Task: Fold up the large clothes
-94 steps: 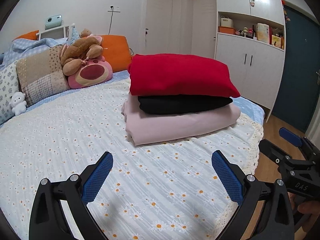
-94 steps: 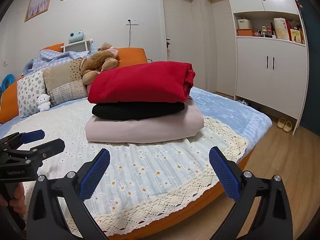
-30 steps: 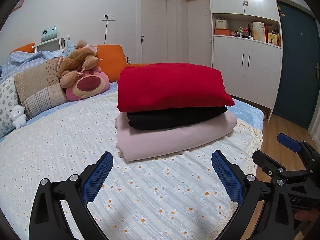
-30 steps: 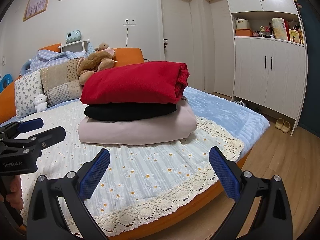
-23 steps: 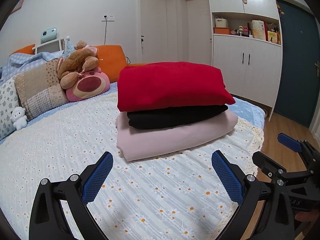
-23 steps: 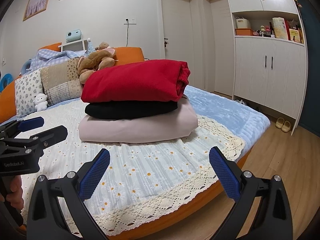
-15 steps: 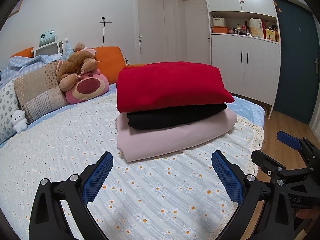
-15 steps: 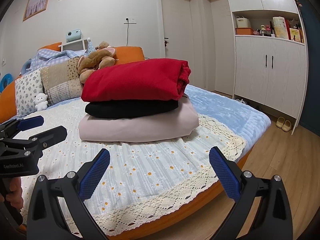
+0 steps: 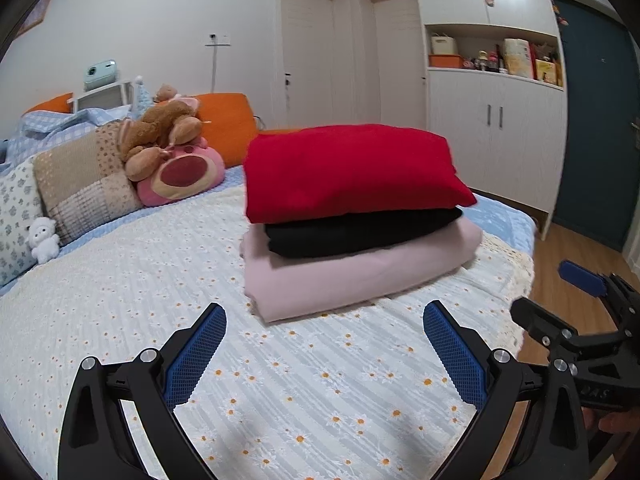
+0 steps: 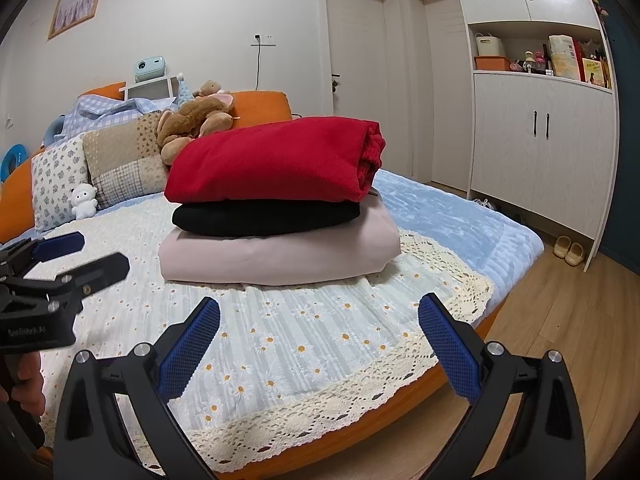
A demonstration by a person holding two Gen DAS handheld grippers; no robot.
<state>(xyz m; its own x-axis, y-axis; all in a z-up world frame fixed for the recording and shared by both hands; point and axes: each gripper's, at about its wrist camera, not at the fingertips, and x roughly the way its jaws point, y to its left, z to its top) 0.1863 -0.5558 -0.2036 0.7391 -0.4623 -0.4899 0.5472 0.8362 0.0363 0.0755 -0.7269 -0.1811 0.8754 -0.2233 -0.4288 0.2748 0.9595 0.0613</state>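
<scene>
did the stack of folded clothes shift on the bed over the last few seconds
Cannot tell. The folded red, black and pink stack sits lower against the white cupboard than before, but the whole room shifted with it, so the camera moved. Both claws are open and apart from it.

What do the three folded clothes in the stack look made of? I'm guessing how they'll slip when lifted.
Red garment: looks like a thick, matte knit or fleece, its surface grainy and its folded end bulky. Black garment: dark and matte, perhaps a knit, too dark to tell. Pink garment: smooth, fine woven or jersey cloth with soft creases and a slight sheen.
</scene>
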